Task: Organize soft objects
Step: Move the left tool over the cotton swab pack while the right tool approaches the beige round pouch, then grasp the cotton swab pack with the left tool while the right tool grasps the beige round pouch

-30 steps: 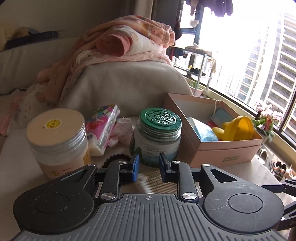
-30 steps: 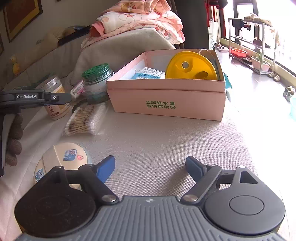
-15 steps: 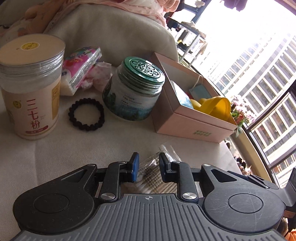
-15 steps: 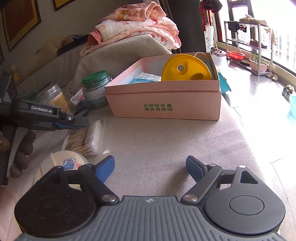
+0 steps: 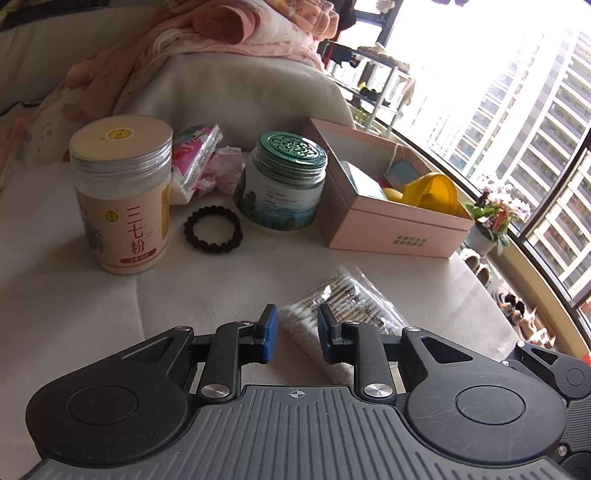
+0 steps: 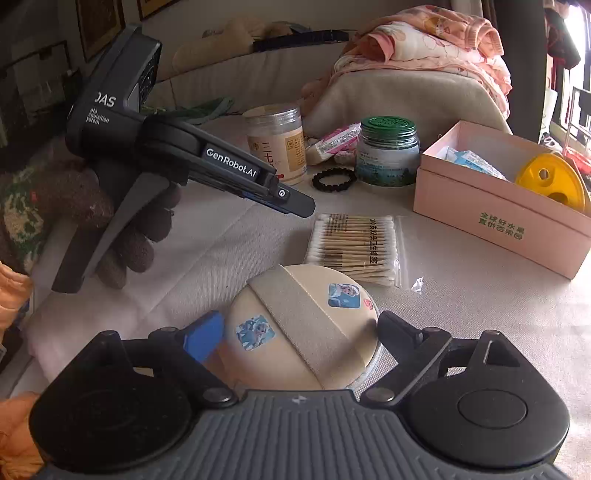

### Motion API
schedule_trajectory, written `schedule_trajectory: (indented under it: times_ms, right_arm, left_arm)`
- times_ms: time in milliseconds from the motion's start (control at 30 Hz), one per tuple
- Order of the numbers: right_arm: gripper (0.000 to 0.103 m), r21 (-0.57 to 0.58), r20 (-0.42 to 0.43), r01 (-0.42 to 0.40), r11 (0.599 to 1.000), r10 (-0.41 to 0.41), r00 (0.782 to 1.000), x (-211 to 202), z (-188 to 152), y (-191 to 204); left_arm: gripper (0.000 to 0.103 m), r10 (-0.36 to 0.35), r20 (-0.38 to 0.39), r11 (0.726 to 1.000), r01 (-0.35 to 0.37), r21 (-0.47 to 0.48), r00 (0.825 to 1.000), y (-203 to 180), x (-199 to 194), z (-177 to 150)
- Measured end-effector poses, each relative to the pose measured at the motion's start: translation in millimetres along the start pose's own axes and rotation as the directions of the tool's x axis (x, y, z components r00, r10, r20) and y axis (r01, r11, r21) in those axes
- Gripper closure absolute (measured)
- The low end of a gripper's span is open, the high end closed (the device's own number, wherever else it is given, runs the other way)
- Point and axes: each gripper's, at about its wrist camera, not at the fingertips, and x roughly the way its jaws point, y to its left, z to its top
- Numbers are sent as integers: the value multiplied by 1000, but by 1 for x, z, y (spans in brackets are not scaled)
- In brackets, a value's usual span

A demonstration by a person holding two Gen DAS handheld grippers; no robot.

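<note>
A clear bag of cotton swabs [image 5: 343, 306] lies on the beige cloth surface; it also shows in the right wrist view [image 6: 356, 243]. My left gripper [image 5: 294, 334] hovers over its near end, jaws narrowly apart, holding nothing; from the right wrist view its fingers [image 6: 295, 201] point at the bag from the left. A round cream powder puff [image 6: 303, 325] with a grey band and two stickers lies between the wide-open jaws of my right gripper [image 6: 295, 332], which do not touch it.
An open pink box [image 5: 391, 229] holding a yellow lid [image 6: 550, 181] and blue packets stands at the right. A green-lidded jar [image 5: 284, 184], a cream-lidded jar [image 5: 123, 192], a black bead bracelet [image 5: 214, 230] and a tissue pack [image 5: 192, 162] stand behind. Pink clothes [image 5: 229, 33] lie on a cushion.
My left gripper pulled back and lowered toward the swab bag. My right gripper swung left and down, bringing the powder puff between its open jaws.
</note>
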Motion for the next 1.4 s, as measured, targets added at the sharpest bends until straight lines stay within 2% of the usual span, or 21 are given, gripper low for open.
schedule_trajectory:
  times_ms: [100, 200, 300, 367, 433, 567, 667, 767, 800, 867, 900, 1033, 1167, 1233, 1367, 1400]
  right_arm:
    - [11, -24, 2, 39, 999, -39, 999, -6, 0, -1]
    - [11, -14, 10, 154, 988, -154, 988, -14, -6, -19]
    - [11, 24, -25, 280, 960, -279, 960, -20, -16, -49]
    - [11, 78, -61, 331, 940, -327, 943, -20, -22, -72]
    - [11, 152, -81, 325, 933, -316, 945, -22, -26, -90]
    - [10, 287, -85, 275, 918, -261, 962, -21, -39, -109]
    - [10, 275, -57, 292, 916, -287, 956, -19, -42, -106]
    - [9, 278, -47, 287, 917, -286, 957, -19, -43, -106]
    - [9, 279, -45, 285, 917, -284, 958, -19, -43, -106]
    - [8, 275, -42, 286, 918, -285, 957, -19, -43, -105]
    - [8, 274, -42, 287, 918, -287, 957, -19, -43, -104]
    - [7, 278, -37, 283, 918, -284, 958, -18, -43, -104]
    - [6, 278, -36, 281, 918, -282, 959, -18, -43, -104]
    - [6, 278, -36, 280, 919, -282, 959, -18, -43, -104]
    - [5, 276, -38, 282, 919, -283, 958, -17, -43, -104]
    - [5, 276, -38, 282, 919, -283, 958, -17, -43, -104]
  left_arm:
    - [77, -7, 18, 999, 6, 49, 1000, -7, 4, 6]
    - [77, -5, 30, 997, 2, 73, 1000, -10, 9, 10]
    - [77, -18, 31, 994, 14, 108, 999, -13, 19, 14]
    - [77, -14, 28, 987, 9, 160, 1000, -18, 28, 15]
    - [77, 25, 18, 977, -29, 212, 1000, -22, 37, 14]
    - [75, 35, -18, 951, -28, 308, 999, -35, 39, 7]
    - [75, 29, -31, 906, -13, 423, 999, -53, 32, -2]
    - [75, 41, -30, 848, -19, 530, 999, -69, 34, -13]
    - [75, 50, -30, 843, -26, 537, 998, -72, 36, -14]
    - [75, 53, -51, 856, -19, 517, 997, -72, 37, -12]
    - [72, 47, -74, 859, -3, 511, 996, -72, 36, -12]
    - [69, 84, -98, 831, -15, 556, 992, -76, 27, -20]
    - [69, 96, -139, 846, -7, 533, 986, -72, 21, -23]
    - [69, 82, -116, 849, -8, 528, 990, -71, 18, -22]
    - [69, 40, -54, 888, -11, 459, 998, -71, 18, -6]
    - [70, 54, -60, 883, -20, 468, 997, -74, 24, -3]
